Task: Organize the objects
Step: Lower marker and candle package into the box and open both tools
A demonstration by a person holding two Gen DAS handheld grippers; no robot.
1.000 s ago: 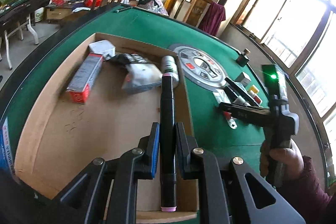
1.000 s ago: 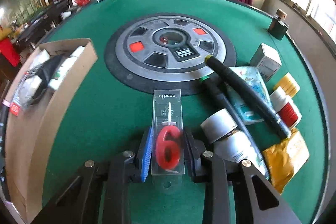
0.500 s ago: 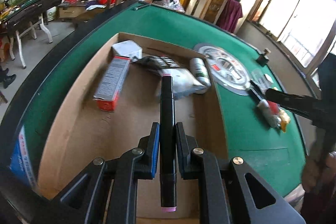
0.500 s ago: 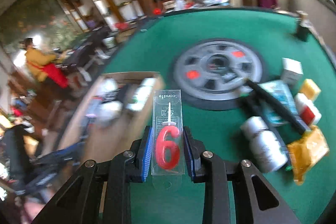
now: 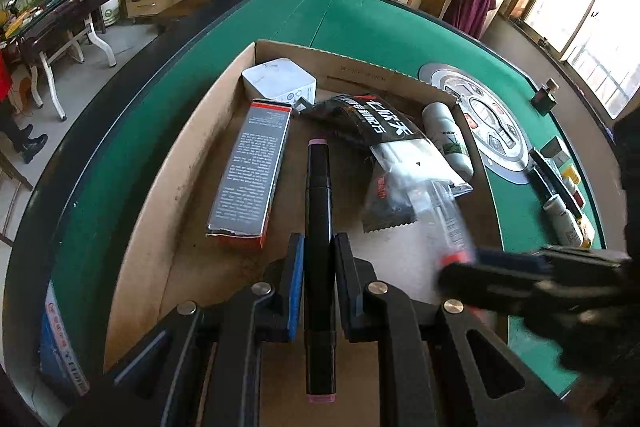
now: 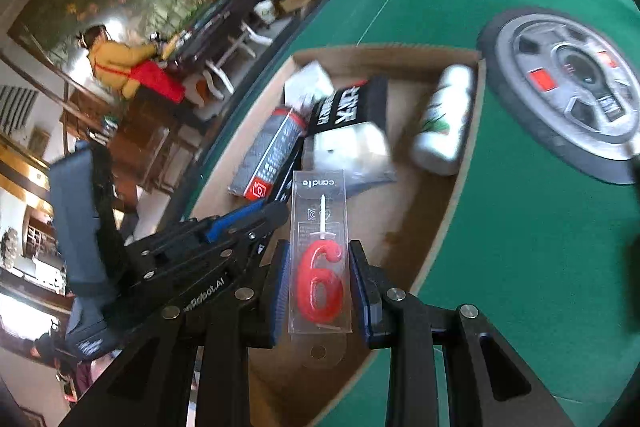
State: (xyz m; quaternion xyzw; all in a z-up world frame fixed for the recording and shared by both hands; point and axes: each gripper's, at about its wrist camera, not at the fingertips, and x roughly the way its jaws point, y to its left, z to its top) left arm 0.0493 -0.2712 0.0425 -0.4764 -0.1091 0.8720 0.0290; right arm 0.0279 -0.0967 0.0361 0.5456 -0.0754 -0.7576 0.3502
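I am carrying two things at once toward the cardboard box [image 5: 188,163] on the green tabletop [image 5: 360,15]. My left gripper [image 5: 318,287] is clamped nearly shut on the black marker [image 5: 319,203], its pads pressing both sides of the barrel, and compared with a second ago it is sitting lower and further in over the box floor, with the marker's pink end pointing at the black snack bag [image 5: 372,119] and the grey-and-red carton [image 5: 252,175] lying just to its left.

The bigger change is on the other side. My right gripper [image 6: 319,291] is closed partway on the clear candle pack [image 6: 319,255] with the red "6" inside, gripping its two long edges. A second ago that pack was hanging over bare felt beside the round centre panel [image 6: 576,83]; now I am swinging it across the box wall, so it is hovering above the box interior near the white bottle [image 6: 444,119]. In the left wrist view it is showing as a blur crossing in from the right.

I judge both items are close to their drop point, with only lowering and releasing left, and I should be minding that the two grippers are crowding each other.
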